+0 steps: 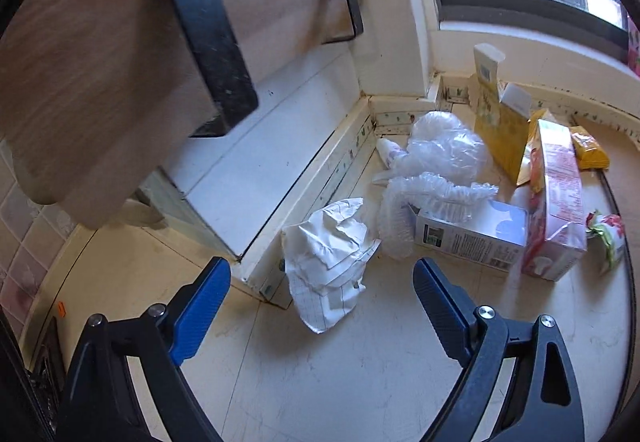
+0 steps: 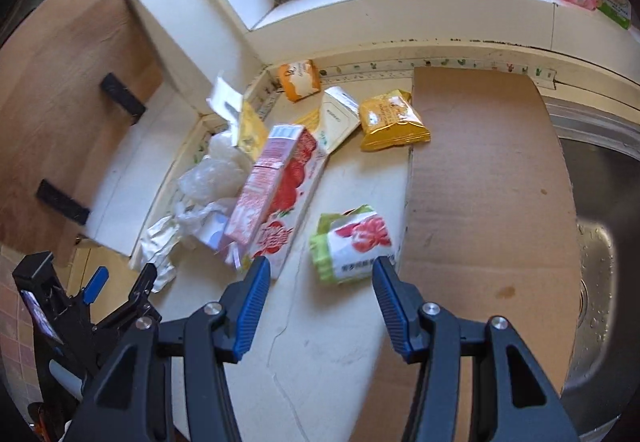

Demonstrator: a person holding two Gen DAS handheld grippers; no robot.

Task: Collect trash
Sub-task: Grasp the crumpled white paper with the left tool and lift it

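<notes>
Trash all uncollected on the surface: crumpled paper (image 1: 328, 254) and green-red packet (image 2: 352, 244) beside the pink carton (image 2: 276, 198). I see both grippers' fingers apart, empty.

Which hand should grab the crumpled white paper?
Probably the left. The left tongs are open with the crumpled white paper right between them; the right tongs point at the green-and-red wrapper instead.

Pale counter (image 1: 320, 382), dark-framed window (image 1: 520, 6), wooden shelf (image 1: 100, 62), steel sink (image 2: 600, 202), daylight
</notes>
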